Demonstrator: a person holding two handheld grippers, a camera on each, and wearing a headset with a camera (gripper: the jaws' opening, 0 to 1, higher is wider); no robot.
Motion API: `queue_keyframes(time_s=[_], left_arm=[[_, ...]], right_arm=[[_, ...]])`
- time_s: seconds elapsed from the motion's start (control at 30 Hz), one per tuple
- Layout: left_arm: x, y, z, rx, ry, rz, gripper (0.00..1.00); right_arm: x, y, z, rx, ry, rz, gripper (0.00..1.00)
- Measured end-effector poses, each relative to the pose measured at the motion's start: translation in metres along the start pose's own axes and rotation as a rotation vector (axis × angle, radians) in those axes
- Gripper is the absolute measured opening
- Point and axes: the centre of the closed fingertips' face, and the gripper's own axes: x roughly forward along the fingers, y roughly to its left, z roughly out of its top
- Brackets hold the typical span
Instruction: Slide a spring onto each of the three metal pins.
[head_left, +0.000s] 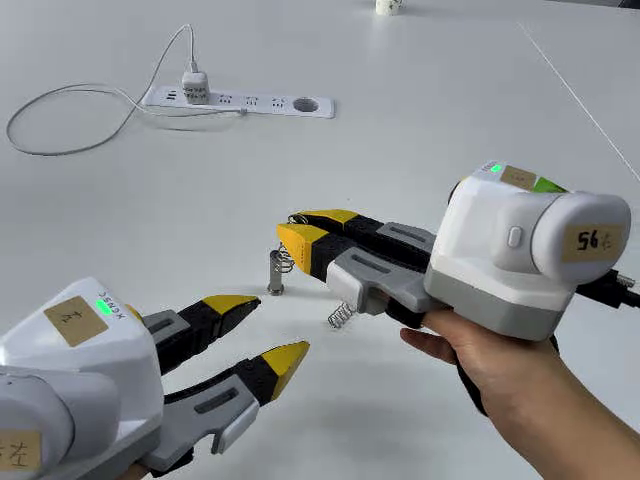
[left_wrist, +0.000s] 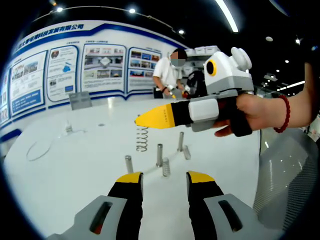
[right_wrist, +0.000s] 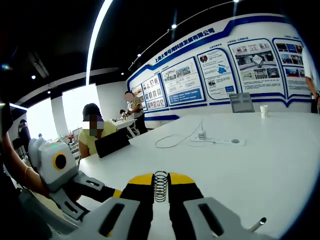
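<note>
On the white table (head_left: 420, 150), with a power strip (head_left: 240, 101) lying well back from the work, the task looks barely begun.

The right gripper (head_left: 288, 228) reaches in from the right. Its jaws are nearly closed and pinch the held spring (left_wrist: 142, 139) by its upper coils, so the rest of it hangs below the yellow tips. The right gripper view shows the same spring upright between the two jaws. The left gripper (head_left: 280, 325) hovers low at the near left. Its jaws are wide apart and have hold of nothing.

Three pins stand upright in the left gripper view: the nearest pin (left_wrist: 129, 163), the middle pin (left_wrist: 159, 155) and the far pin (left_wrist: 180, 141). As far as I can tell, all three are bare. In the head view the held spring hangs just beside the top of one pin, not yet over it.

One loose spring (left_wrist: 166, 167) lies just beside the middle pin, and a second loose spring (left_wrist: 186, 152) lies by the far pin. By my reading all three springs remain to be fitted, and the first is close to lining up.
</note>
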Motion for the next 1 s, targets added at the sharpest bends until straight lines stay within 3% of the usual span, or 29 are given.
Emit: queue_keyframes(time_s=[0.47,1.0], left_arm=[[0.003,0.000,-0.006,-0.011,0.013,0.004,0.55],[0.005,0.002,-0.011,-0.026,0.025,0.009,0.66]], right_arm=[[0.023,-0.020,-0.004,-0.065,0.020,-0.049,0.11],[0.034,-0.024,-0.018,-0.094,0.063,-0.059,0.11]])
